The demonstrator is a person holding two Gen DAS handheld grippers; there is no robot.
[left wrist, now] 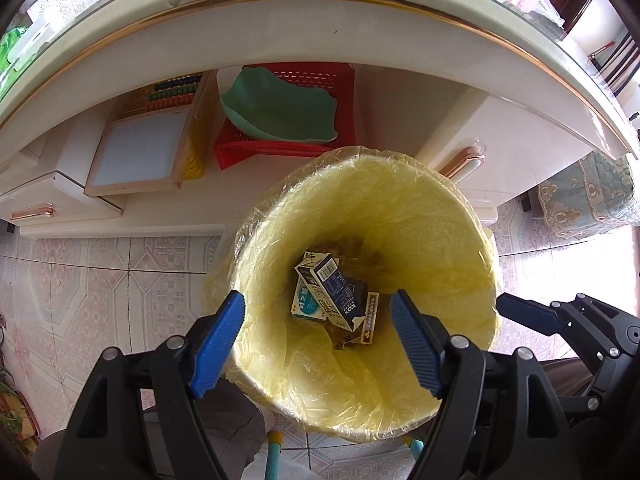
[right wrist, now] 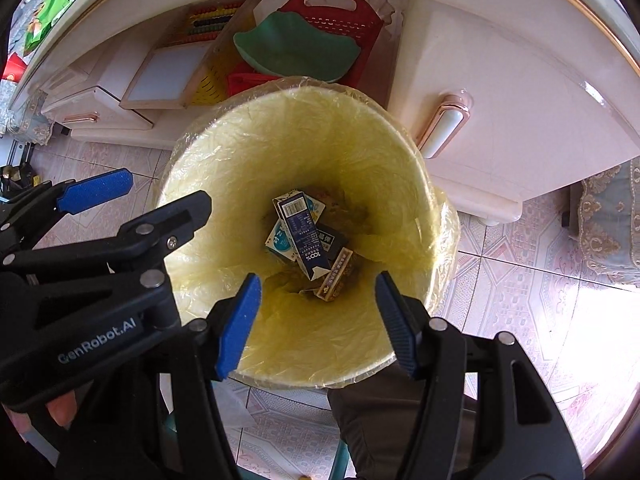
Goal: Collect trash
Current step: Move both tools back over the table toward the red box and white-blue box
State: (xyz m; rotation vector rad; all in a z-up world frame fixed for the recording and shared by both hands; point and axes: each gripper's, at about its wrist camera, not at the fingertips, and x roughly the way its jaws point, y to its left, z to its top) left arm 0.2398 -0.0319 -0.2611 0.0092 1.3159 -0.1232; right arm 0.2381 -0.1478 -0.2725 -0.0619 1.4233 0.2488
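Note:
A round bin lined with a yellow plastic bag stands on the tiled floor, seen from straight above in both wrist views. At its bottom lies a dark blue carton across several smaller boxes, and it shows again as the carton in the right wrist view. My left gripper hangs over the bin's near side, open, with nothing between its blue pads. My right gripper hovers beside it over the bin, also open and empty. The left gripper reaches in from the left in the right wrist view.
Behind the bin a red basket holds a green dish, next to an abacus board. A cream cabinet with a copper handle sits at the right, under a curved table edge. A person's dark trouser leg is below.

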